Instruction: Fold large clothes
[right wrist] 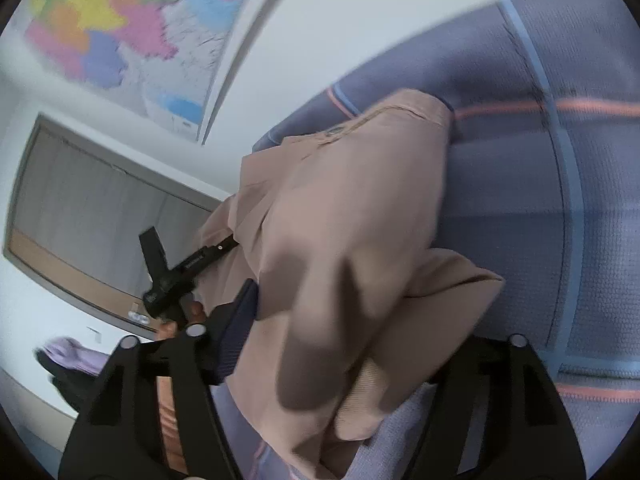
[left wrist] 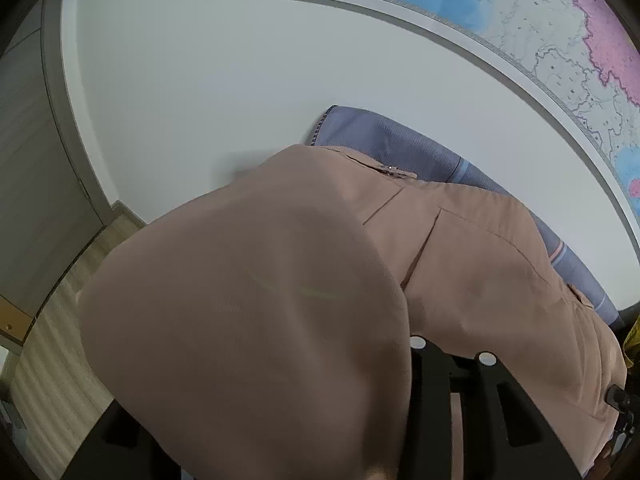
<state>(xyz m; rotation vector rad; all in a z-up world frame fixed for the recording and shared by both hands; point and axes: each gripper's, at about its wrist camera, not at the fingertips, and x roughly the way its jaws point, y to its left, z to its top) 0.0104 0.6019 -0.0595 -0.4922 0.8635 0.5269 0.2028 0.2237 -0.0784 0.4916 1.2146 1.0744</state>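
Note:
A large salmon-pink garment (left wrist: 280,280) with a zip and seams is lifted off a blue-grey checked bed cover (left wrist: 400,140). It drapes over my left gripper (left wrist: 400,380), hiding one finger; the fingertips cannot be seen. In the right wrist view the same pink garment (right wrist: 352,240) hangs between the fingers of my right gripper (right wrist: 320,360), which is closed on a bunch of its cloth above the bed cover (right wrist: 540,200). The left gripper's black body (right wrist: 176,272) shows there too, clamped on the garment's far edge.
A coloured wall map (left wrist: 560,40) hangs on the white wall; it also shows in the right wrist view (right wrist: 120,20). A grey wardrobe door (right wrist: 100,208) and wooden floor (left wrist: 52,340) lie to the side. Purple and dark clothes (right wrist: 68,356) lie low on the left.

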